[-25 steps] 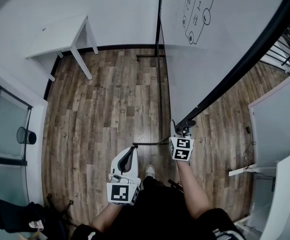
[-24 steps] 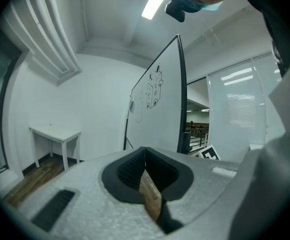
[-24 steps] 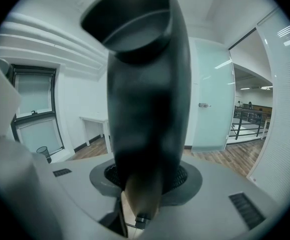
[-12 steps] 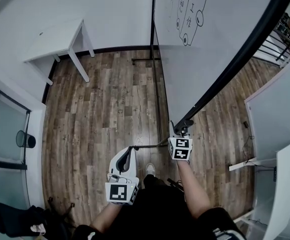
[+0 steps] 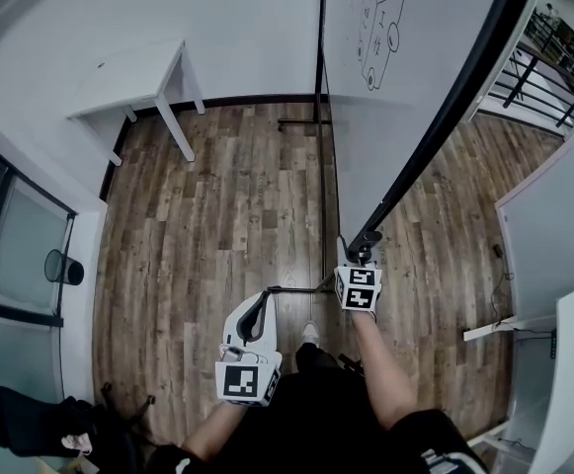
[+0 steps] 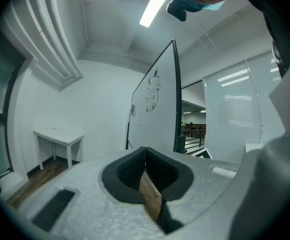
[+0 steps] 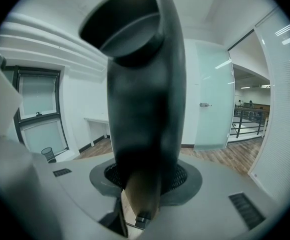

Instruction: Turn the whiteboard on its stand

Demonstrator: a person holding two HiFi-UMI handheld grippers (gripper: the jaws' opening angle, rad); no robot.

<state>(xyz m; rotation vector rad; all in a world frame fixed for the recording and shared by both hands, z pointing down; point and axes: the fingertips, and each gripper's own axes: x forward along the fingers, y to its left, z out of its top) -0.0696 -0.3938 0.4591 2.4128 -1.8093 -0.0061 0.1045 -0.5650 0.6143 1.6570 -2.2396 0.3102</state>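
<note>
The whiteboard's black frame edge (image 5: 445, 117) now runs steeper across the head view than a second ago, and the stand (image 5: 320, 38) has slid to the right. The right hand-held gripper (image 5: 364, 248) is pinching that frame edge near its lower end. In the right gripper view the dark rail (image 7: 145, 84) rises straight up out of the hand-held gripper (image 7: 145, 179), with a pad tight on either side.

The left hand-held gripper (image 5: 264, 294) hangs just to the left and nearer the person. Its jaws are pressed together at the tips with nothing between them (image 6: 145, 169).

The whiteboard (image 5: 405, 57) stretches away from the right hand-held gripper, with a line drawing at its far end. The wooden floor (image 5: 217, 215) lies below both. A white table (image 5: 133, 77) stands well off to the far left against the wall.
</note>
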